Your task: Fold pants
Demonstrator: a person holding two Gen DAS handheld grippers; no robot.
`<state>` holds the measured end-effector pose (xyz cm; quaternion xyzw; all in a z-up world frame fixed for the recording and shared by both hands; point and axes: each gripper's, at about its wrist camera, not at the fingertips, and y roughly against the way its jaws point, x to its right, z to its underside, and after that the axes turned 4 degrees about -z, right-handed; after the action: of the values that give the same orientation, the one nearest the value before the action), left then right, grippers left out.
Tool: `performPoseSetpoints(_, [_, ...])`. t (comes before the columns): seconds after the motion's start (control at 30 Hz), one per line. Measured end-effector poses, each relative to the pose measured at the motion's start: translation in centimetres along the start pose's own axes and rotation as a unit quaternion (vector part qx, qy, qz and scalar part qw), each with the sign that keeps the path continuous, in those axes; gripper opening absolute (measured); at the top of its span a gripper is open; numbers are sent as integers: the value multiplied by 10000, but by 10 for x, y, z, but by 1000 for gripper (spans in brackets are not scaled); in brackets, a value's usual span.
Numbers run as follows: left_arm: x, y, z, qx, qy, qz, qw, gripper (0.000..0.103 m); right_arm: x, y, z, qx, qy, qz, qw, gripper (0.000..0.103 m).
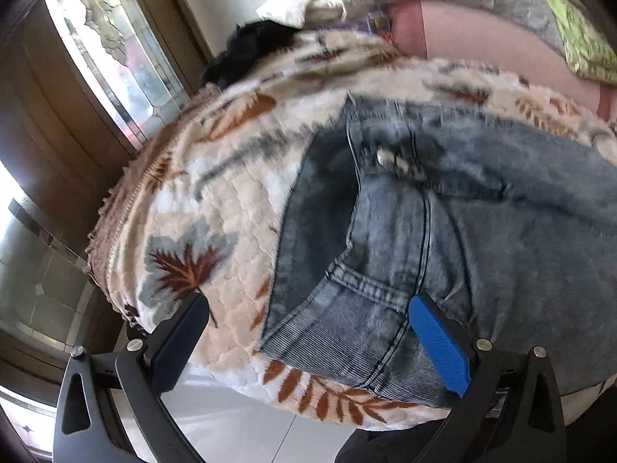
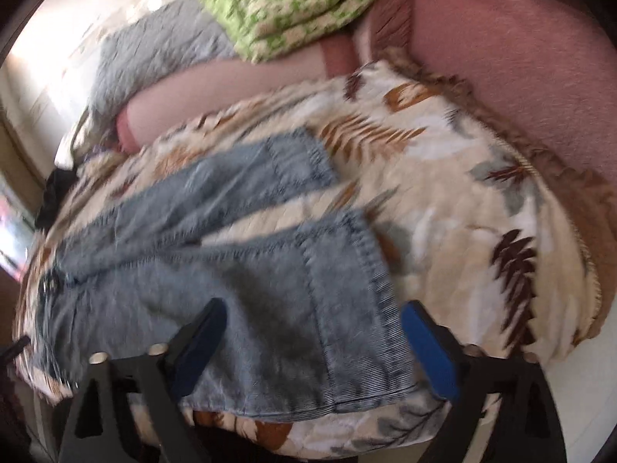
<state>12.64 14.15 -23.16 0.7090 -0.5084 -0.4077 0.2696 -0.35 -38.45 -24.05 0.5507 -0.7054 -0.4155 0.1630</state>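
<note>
1. Denim, pale and acid-washed: a pair of jeans [image 1: 443,208] lies spread flat on a cream quilted blanket [image 1: 216,200] printed with brown and grey leaves.
2. In the left wrist view the waistband end of the jeans is nearest, with metal buttons [image 1: 389,160] at the fly and a belt-looped waistband corner turned towards the blanket's near edge.
3. The left gripper [image 1: 308,318] hovers over that waistband corner with its jaws spread wide; one blue pad [image 1: 439,343] sits over the denim, the dark finger [image 1: 177,339] over bare blanket, and nothing is clamped between them.
4. In the right wrist view both legs run away to the right, parted in a narrow V, with the blanket showing between them.
5. The nearer leg's hem [image 2: 354,308] lies just ahead of the right gripper [image 2: 312,332], whose jaws stand fairly wide apart over the cloth; the pads press on nothing, though blur makes fine contact hard to judge.
6. The farther leg's hem [image 2: 297,162] rests higher up on the blanket.
7. Beyond the blanket are a pink cushion [image 2: 513,58], a grey quilted cover [image 2: 154,61] and a green-patterned cloth [image 2: 293,19].
8. A dark garment [image 1: 250,54] lies at the blanket's far left edge, near a glazed door [image 1: 115,50].
</note>
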Motion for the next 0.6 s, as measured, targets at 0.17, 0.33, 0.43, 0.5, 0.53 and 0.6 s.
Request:
performPoseSetpoints(0.17, [11,-33,14,-565,-318,-136,9978,103,0,-50,18,-895,106,77,9959,69])
performPoseSetpoints(0.33, [0,-22,-1,-345,-302,-10,9989,103,-9,-41,8,-816,455,35,9956,69])
performPoseSetpoints(0.43, [-7,-7,-29,4,-286,51,9996,103,-9,-31,-22,-504,413,-140,9978,69])
performPoseSetpoints(0.5, [-11,-4,-51,153,-257,36,9995,103,-6,-32,-42,-404,264,-235,9986,69])
performPoseSetpoints(0.53, [-12,-4,-63,188,-247,33,9995,103,-4,-34,-54,-349,206,-260,9988,69])
performPoseSetpoints(0.6, [-15,-8,-86,223,-203,79,9995,103,-5,-45,-86,-220,186,-192,9994,69])
